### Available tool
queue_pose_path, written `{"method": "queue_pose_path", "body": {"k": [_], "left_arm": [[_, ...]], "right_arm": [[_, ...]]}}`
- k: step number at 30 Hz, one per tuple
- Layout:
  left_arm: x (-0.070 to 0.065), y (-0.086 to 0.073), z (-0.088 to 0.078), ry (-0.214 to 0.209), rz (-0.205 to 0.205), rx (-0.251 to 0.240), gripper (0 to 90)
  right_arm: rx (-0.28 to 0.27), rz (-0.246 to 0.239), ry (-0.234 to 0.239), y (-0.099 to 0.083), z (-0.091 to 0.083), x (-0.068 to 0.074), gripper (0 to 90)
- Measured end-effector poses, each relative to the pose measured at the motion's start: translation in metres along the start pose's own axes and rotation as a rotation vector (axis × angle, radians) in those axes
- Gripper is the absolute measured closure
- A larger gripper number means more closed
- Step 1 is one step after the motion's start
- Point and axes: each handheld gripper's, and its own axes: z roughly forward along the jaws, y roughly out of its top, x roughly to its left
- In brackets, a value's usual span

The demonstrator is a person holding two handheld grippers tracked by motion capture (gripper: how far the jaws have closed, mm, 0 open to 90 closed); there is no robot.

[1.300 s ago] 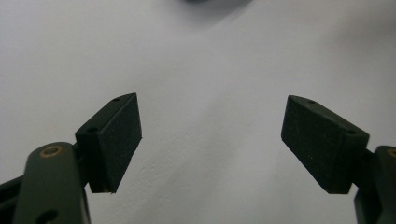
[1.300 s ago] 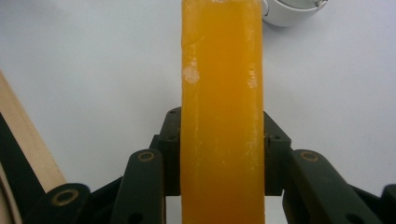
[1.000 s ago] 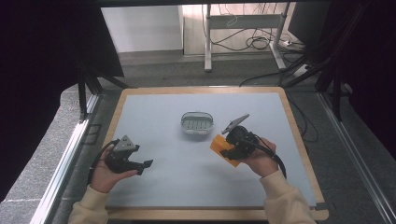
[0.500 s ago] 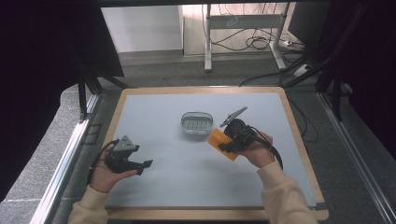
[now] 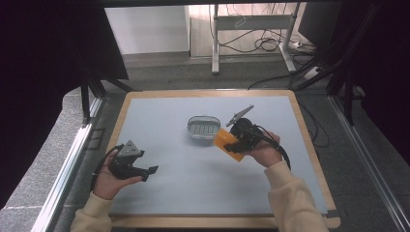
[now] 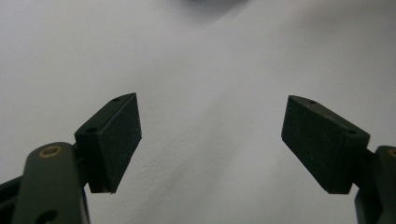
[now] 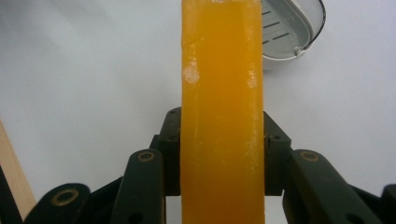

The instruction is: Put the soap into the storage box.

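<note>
Since the earlier frames the right tool (image 5: 231, 143) has been carried a little toward the far edge of the tabletop (image 5: 159, 111), nearer the grey slotted dish (image 5: 203, 128), while the left tool (image 5: 145, 173) has stayed near the left edge. The orange block (image 7: 219, 116) is clamped between the right tool's jaws, just beside the dish. The left tool's jaws are spread wide over bare tabletop

Orange bar (image 7: 220, 112) — both ends cropped — and most of the grey dish (image 7: 290, 32) behind it.
</note>
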Motion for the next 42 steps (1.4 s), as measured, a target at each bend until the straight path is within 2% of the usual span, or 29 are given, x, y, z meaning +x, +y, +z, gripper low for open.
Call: {"method": "queue_pose_path", "body": {"k": [15, 24, 29, 42], "left_arm": [[0.000, 0.000, 0.000, 0.002, 0.000, 0.004, 19.8], [0.000, -0.001, 0.002, -0.001, 0.002, 0.007, 19.8], [0.000, -0.001, 0.002, -0.002, 0.000, 0.006, 19.8], [0.001, -0.001, 0.000, -0.002, -0.002, 0.003, 19.8]], "right_arm": [[-0.004, 0.002, 0.007, 0.008, 0.001, -0.010, 62.0], [-0.006, 0.010, 0.022, 0.013, 0.002, -0.020, 62.0], [0.001, 0.004, 0.009, 0.019, 0.002, -0.025, 61.9], [0.003, -0.005, 0.014, 0.033, 0.009, -0.036, 61.9]]}}
